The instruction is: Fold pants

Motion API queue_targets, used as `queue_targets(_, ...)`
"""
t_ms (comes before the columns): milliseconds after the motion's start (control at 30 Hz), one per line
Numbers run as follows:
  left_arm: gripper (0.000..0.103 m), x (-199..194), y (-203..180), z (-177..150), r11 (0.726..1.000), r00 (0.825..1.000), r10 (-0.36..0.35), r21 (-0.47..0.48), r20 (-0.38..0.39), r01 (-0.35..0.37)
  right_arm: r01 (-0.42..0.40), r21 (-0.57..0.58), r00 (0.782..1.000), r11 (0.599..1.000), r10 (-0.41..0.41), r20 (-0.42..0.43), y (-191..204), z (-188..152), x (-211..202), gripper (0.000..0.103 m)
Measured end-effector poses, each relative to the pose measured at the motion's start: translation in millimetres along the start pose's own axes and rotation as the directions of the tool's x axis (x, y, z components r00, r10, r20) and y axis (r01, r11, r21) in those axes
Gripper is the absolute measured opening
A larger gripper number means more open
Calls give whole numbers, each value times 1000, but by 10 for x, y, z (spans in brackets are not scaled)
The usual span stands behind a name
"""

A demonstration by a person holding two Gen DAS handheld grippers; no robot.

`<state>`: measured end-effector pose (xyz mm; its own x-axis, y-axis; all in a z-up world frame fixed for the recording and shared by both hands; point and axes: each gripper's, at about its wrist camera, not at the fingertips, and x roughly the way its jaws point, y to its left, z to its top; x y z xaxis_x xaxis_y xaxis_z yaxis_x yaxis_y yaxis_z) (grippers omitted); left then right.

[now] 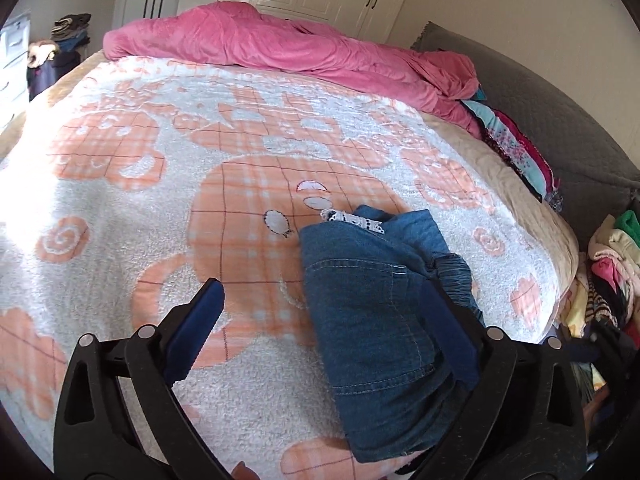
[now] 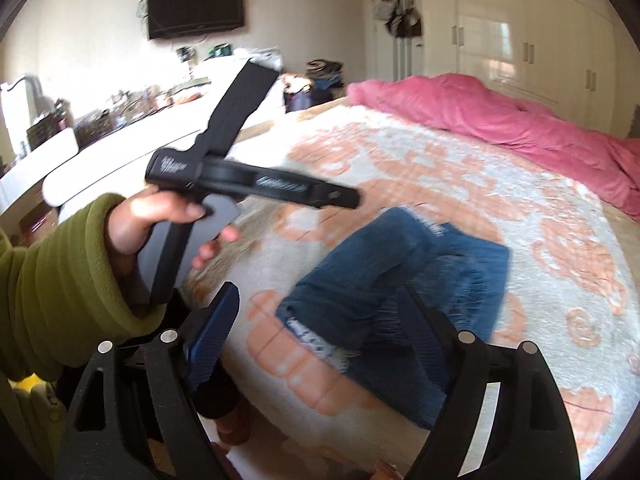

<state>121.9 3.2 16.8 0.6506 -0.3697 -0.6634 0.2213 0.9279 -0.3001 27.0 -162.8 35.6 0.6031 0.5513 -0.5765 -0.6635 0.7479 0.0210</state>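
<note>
Small blue denim pants (image 1: 376, 312) with a white lace hem lie folded in a compact bundle on the peach-and-white blanket (image 1: 160, 208), near the bed's front edge. My left gripper (image 1: 322, 286) hovers over them, open; its right finger (image 1: 448, 328) is above the denim and its left finger (image 1: 196, 332) is above the blanket. In the right wrist view the pants (image 2: 404, 276) are blurred. My right gripper (image 2: 316, 290) is open above their near end, with nothing pinched. A hand in a green sleeve (image 2: 60, 280) holds the left gripper (image 2: 344, 199) above the blanket.
A crumpled pink duvet (image 1: 280, 44) lies across the far side of the bed. Folded colourful clothes (image 1: 516, 148) are stacked along the grey headboard (image 1: 560, 112), and more clothes (image 1: 616, 252) are piled beyond the bed's corner. White wardrobes (image 2: 520, 40), a cluttered dresser (image 2: 120, 116) and a wall television (image 2: 196, 6) surround the bed.
</note>
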Motion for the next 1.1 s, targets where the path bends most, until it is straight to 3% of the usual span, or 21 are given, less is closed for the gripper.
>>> queue_targets(33,92,-7,12,3,1000,1000,0,-9,2,0,26,10,1000,1000,-26,13,-56,10,-60,86)
queue_targets(267,93,-106,-19,-8,1000,999,14,4,37,-14,151,125,985,981,-161,71,-524,52,-331,93)
queue_targets(400,93,-91,-28,-26,1000,999,21,2,29,-21,252,186,963,950,-264,46,-814,27,-361,93)
queue_targets(567,93,-55,-71,-41,1000,999,27,10,26,-27,317,235,945,919,-327,6,-1070,5,-338,93)
queue_targets(900,93,151,-203,-122,997,998,54,57,-29,-53,333,288,943,898,-311,-121,-1293,-165,-13,93)
queue_targets(1100,93,266,-275,-184,997,997,31,67,-71,-26,300,317,948,899,-246,-200,-1338,-311,306,93)
